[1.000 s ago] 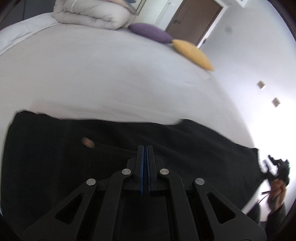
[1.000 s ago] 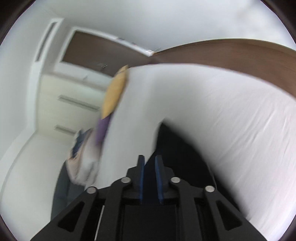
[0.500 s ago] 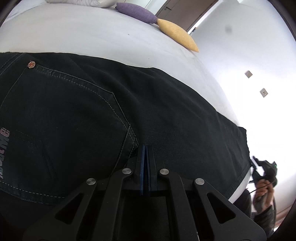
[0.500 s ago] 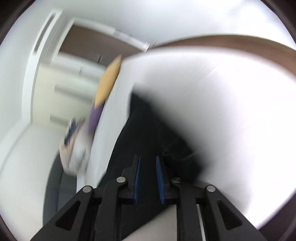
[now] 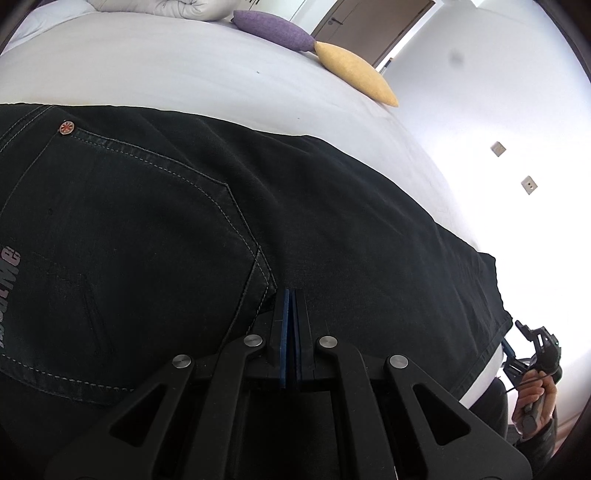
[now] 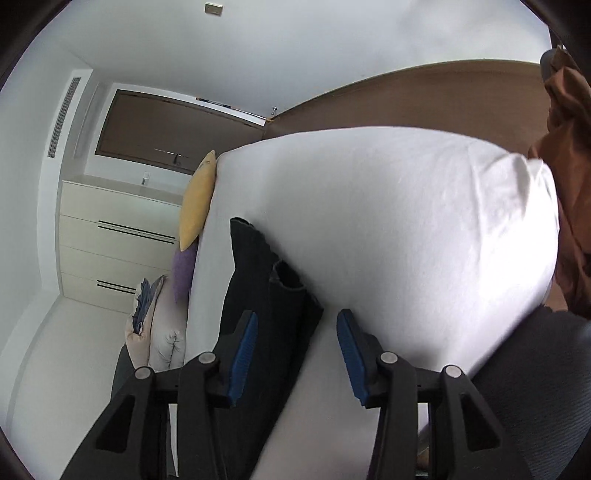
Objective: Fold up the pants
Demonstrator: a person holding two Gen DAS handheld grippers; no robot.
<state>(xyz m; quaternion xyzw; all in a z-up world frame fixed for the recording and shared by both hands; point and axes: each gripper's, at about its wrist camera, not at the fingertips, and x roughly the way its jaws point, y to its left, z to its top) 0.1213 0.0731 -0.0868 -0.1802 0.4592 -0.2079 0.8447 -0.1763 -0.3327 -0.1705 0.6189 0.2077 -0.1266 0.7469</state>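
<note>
Black jeans (image 5: 229, 236) lie flat across the white bed (image 5: 166, 70), back pocket up, legs running right to the hem. My left gripper (image 5: 291, 299) is shut, its blue pads pressed together over the fabric just right of the pocket corner; whether cloth is pinched between them is hidden. My right gripper (image 6: 295, 347) is open, its blue pads wide apart, just off the hem end of the jeans (image 6: 266, 295), holding nothing. It also shows in the left wrist view (image 5: 532, 350), held in a hand past the hem.
A yellow pillow (image 5: 354, 74) and a purple pillow (image 5: 273, 29) lie at the far bed edge, with a folded white duvet (image 5: 166, 5) beside them. A brown garment (image 6: 569, 166) hangs at the right. A drawer unit (image 6: 110, 240) stands by the wall.
The jeans came down flat onto the bed with my left gripper low over them. My right gripper opened, let go of the hem and drew back.
</note>
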